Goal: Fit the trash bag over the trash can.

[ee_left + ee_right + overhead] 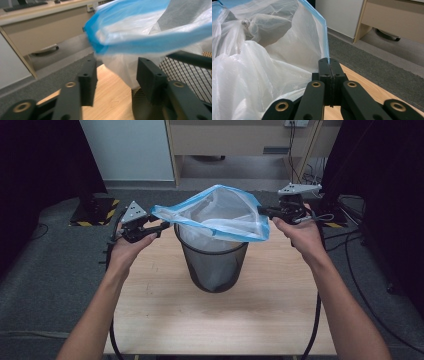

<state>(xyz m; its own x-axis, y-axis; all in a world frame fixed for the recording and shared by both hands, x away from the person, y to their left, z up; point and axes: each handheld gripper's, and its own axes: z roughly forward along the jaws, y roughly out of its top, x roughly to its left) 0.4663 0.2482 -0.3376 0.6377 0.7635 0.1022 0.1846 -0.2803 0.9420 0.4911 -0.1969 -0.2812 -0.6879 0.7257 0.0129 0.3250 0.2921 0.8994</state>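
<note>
My right hand-held gripper [329, 61] clamped tight on the blue-rimmed plastic bag [220, 215], my left hand-held gripper [116, 72] spread wide beside its rim, holding nothing, mesh bin [215, 265] on the counter [165, 315]

— Where are we working, would you say?
— We take it for an office or a lab room: grey carpet [55, 270], a pale wooden desk [42, 27] with a keyboard [25, 6] on it beyond our tabletop's [165, 320] far edge.
— And we see cables [295, 145], a wall socket [296, 123], black drapes [35, 170] at both sides.
</note>
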